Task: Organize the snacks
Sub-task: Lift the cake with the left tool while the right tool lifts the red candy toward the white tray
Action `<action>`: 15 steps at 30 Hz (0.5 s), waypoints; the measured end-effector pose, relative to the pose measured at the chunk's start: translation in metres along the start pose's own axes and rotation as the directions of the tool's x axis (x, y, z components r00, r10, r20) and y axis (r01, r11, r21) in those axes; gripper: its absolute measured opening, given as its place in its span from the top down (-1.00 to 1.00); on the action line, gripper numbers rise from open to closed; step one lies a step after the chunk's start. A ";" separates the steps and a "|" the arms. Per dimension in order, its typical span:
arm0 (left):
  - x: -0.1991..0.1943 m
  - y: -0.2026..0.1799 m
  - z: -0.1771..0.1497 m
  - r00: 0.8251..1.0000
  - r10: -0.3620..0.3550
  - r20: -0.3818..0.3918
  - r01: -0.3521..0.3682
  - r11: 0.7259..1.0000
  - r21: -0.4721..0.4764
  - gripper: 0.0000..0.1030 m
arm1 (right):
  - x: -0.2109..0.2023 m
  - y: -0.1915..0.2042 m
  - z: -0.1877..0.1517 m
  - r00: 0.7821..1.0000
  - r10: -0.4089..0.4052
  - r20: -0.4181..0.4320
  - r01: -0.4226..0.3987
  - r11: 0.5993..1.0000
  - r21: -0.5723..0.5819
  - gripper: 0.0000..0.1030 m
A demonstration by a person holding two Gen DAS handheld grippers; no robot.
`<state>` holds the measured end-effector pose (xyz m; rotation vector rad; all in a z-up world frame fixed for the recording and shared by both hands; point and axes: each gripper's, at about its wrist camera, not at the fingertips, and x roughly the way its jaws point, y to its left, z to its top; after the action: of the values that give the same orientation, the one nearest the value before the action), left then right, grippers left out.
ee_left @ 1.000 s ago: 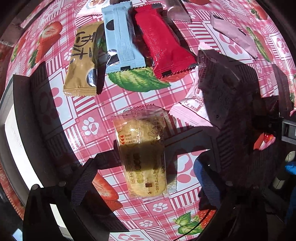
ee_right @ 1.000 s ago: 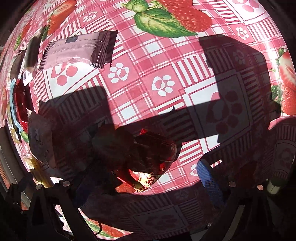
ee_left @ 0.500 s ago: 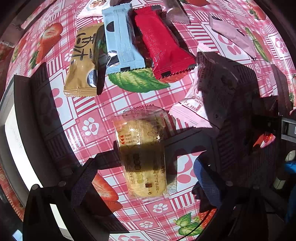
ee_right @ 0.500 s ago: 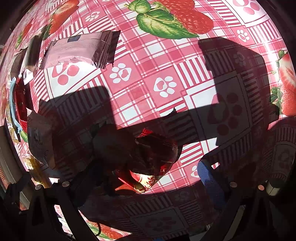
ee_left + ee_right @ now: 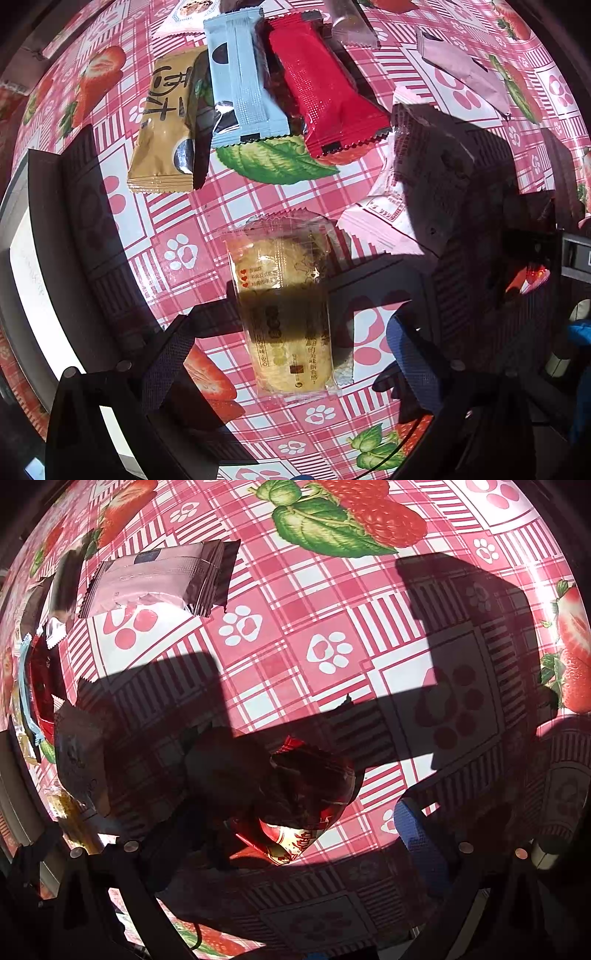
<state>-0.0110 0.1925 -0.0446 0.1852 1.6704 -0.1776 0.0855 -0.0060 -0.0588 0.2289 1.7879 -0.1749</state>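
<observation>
Almost nothing is being changed since a second ago: the clear-wrapped yellow cake (image 5: pixel 286 317) is still being framed by the open left tongs (image 5: pixel 286 354), the crumpled red foil packet (image 5: pixel 299 805) by the open right tongs (image 5: pixel 291 830), both unlifted on the worktop (image 5: pixel 332 627).

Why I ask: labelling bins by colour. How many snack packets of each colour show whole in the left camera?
Tan packet: 1
Light blue packet: 1
Red packet: 1
Mauve packet: 1
White-pink packet: 1
Clear pastry packet: 1
Total: 6; partly hidden ones left out.

red packet (image 5: pixel 325 99), pale blue packet (image 5: pixel 242 81), pink-checked strawberry tablecloth (image 5: pixel 236 199)
</observation>
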 end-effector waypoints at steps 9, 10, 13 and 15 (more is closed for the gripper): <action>0.000 -0.002 0.005 0.998 0.006 -0.058 -0.006 1.000 0.008 -0.95 | 0.000 -0.001 0.004 0.999 0.001 -0.047 -0.001 1.000 -0.003 -1.00; -0.001 -0.004 0.005 0.998 0.008 -0.056 -0.007 1.000 0.018 -0.91 | -0.001 -0.001 0.004 0.999 -0.002 -0.050 0.002 1.000 -0.003 -0.97; -0.010 -0.013 0.003 0.999 0.012 -0.037 -0.010 0.997 0.072 -0.60 | -0.010 -0.002 0.001 0.999 -0.004 -0.038 0.004 1.000 -0.016 -0.64; -0.015 -0.022 0.002 1.000 0.015 -0.024 -0.012 0.993 0.116 -0.20 | -0.017 -0.002 -0.002 1.000 -0.007 -0.024 0.006 0.999 -0.033 -0.19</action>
<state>-0.0121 0.1705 -0.0294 0.2875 1.6843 -0.2632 0.0873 -0.0083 -0.0414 0.2020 1.8138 -0.1478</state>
